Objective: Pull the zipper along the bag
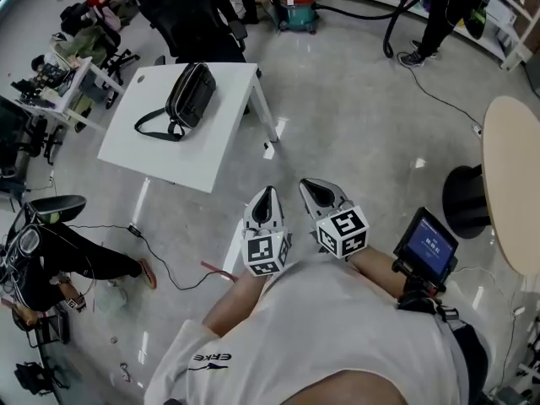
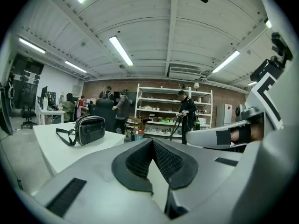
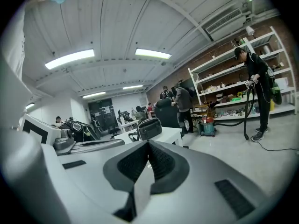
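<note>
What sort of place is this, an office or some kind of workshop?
Most likely a lab or workshop: open shelving loaded with gear, a shop vacuum on the bare floor, and desks cluttered with equipment.

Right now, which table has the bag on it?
The white square table holds the black bag; the round tan table at the right shows no bag.

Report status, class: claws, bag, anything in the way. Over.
Left claw and right claw shut, empty, held near chest. Black shoulder bag lies on white table, untouched, well ahead. Only floor between.
</note>
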The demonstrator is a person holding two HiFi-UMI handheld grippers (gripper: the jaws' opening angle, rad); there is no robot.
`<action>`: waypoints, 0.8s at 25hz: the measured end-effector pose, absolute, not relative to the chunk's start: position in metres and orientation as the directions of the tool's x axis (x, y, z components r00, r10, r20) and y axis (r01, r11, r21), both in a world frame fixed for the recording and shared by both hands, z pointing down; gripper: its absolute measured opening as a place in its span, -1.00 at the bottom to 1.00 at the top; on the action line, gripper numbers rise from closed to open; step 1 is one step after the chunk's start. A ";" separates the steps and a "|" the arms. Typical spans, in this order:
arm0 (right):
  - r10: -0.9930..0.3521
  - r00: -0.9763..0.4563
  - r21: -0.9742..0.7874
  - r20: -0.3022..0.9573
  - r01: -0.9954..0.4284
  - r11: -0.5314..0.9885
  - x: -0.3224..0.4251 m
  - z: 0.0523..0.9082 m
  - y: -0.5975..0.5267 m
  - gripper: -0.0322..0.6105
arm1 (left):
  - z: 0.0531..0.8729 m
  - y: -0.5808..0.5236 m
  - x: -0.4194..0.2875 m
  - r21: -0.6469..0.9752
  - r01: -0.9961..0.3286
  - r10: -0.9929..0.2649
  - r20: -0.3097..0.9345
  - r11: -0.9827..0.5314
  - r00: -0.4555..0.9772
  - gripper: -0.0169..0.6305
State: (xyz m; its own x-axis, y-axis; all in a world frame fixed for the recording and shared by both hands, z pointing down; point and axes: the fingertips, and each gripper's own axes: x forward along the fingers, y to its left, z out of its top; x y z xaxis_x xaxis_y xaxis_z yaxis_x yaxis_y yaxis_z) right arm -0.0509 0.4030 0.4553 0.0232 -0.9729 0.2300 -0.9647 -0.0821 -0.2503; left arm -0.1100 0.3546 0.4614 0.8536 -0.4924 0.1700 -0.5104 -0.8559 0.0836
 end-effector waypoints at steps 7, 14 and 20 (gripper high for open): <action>-0.975 0.045 -0.260 0.217 -0.960 -0.102 0.029 0.453 0.401 -0.89 | 0.458 0.354 -0.029 0.073 -0.495 -0.479 0.164 -0.866 0.862 -0.94; -0.974 0.034 -0.284 0.223 -0.954 -0.099 0.061 0.451 0.396 -0.89 | 0.456 0.354 0.008 0.066 -0.489 -0.469 0.196 -0.870 0.861 -0.94; -0.971 0.041 -0.306 0.237 -0.945 -0.115 0.079 0.467 0.365 -0.89 | 0.468 0.321 0.022 0.056 -0.496 -0.474 0.217 -0.866 0.853 -0.94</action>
